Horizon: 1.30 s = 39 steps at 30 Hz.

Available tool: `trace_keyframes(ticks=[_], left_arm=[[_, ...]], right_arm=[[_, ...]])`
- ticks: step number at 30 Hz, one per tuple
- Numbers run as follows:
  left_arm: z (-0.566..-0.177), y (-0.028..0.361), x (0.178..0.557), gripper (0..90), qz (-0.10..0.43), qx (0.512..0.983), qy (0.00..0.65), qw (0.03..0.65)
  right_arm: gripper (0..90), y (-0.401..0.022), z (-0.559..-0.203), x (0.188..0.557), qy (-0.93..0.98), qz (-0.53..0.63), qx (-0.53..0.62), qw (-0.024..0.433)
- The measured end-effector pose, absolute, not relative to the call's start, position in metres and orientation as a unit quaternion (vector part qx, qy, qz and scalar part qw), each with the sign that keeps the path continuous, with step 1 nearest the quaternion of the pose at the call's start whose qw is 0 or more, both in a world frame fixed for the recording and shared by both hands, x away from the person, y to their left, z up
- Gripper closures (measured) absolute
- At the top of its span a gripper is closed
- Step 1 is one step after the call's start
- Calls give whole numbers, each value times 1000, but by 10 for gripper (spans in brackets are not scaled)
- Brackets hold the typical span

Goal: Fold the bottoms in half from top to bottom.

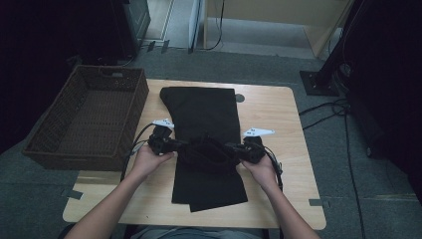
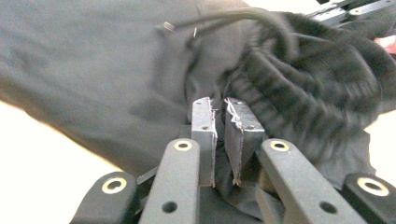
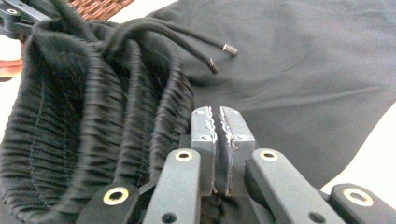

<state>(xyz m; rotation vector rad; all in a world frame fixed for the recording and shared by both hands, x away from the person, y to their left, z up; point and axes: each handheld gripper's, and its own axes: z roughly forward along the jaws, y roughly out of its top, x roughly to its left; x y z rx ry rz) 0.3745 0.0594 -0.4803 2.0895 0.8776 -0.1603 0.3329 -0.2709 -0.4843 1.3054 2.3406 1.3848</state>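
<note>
Nearest me, my two forearms come in from the bottom edge of the high view, over the light wooden table point(image 1: 278, 124). My left gripper point(image 1: 175, 145) and right gripper point(image 1: 231, 148) face each other across the black fabric trousers point(image 1: 204, 112), which lie lengthwise down the middle of the tabletop. Between the grippers the ribbed elastic waistband point(image 1: 206, 153) is bunched into a raised heap.

In the left gripper view the left gripper point(image 2: 219, 109) has its pads nearly together, with a thin fold of black cloth running between them at the base; I read it as clamped on the trousers. In the right gripper view the right gripper point(image 3: 219, 119) has its pads almost touching, with dark cloth caught low between them, so it too grips the trousers. Just beyond its tips the waistband point(image 3: 93, 116) stands in gathers, and two black drawstring cords with metal tips point(image 3: 219, 56) lie on the flat cloth.

Farther off, to the left, a dark brown woven wicker basket point(image 1: 130, 104) sits at the table's edge, touching nothing else.
</note>
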Motion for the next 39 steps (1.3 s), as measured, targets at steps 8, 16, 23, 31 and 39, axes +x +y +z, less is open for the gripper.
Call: trace_keyframes(ticks=[8, 16, 23, 31, 39], left_arm=[[-485, 61, 352, 745, -53, 848, 340, 402], [-493, 57, 355, 710, -43, 845, 349, 402], [-504, 56, 352, 691, -51, 851, 355, 384], [-506, 59, 332, 686, -54, 847, 358, 389], [-503, 59, 324, 653, -61, 851, 350, 387]], right_arm=[[837, -268, -482, 306, 791, 453, 409, 53], [816, -262, -490, 304, 786, 454, 415, 60], [830, -245, -511, 301, 815, 408, 406, 64], [833, -240, -510, 278, 818, 405, 406, 46], [803, -243, -505, 266, 820, 405, 405, 23]])
